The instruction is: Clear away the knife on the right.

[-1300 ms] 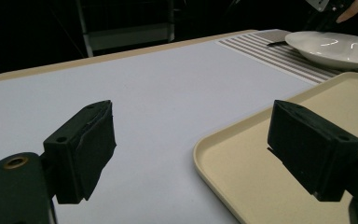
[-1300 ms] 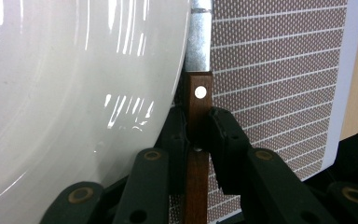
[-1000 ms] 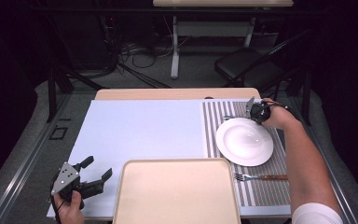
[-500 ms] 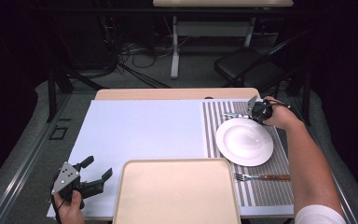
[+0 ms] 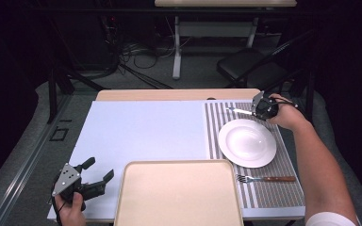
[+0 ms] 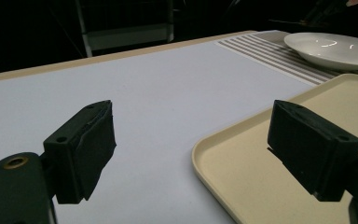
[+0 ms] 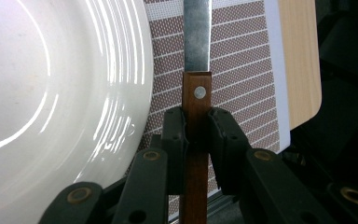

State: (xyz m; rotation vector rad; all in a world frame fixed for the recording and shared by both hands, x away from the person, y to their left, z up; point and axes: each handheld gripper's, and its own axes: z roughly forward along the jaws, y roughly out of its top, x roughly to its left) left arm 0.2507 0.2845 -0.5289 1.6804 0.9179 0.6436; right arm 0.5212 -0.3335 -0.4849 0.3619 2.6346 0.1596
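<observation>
Right gripper (image 7: pixel 196 128) clamps the knife (image 7: pixel 197 100) by its wooden handle beside the plate (image 5: pixel 247 142) (left gripper (image 6: pixel 193 149) idle, wide open); next, likely carrying it to the tray (image 5: pixel 179 193).

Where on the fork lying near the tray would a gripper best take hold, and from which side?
Grip the fork by its wooden handle, coming straight down from above with the jaws across the handle. It lies flat on the striped mat, tines toward the tray, and the handle looks thicker and straighter than the metal end. The right gripper holds the knife by its handle in the same way.
</observation>
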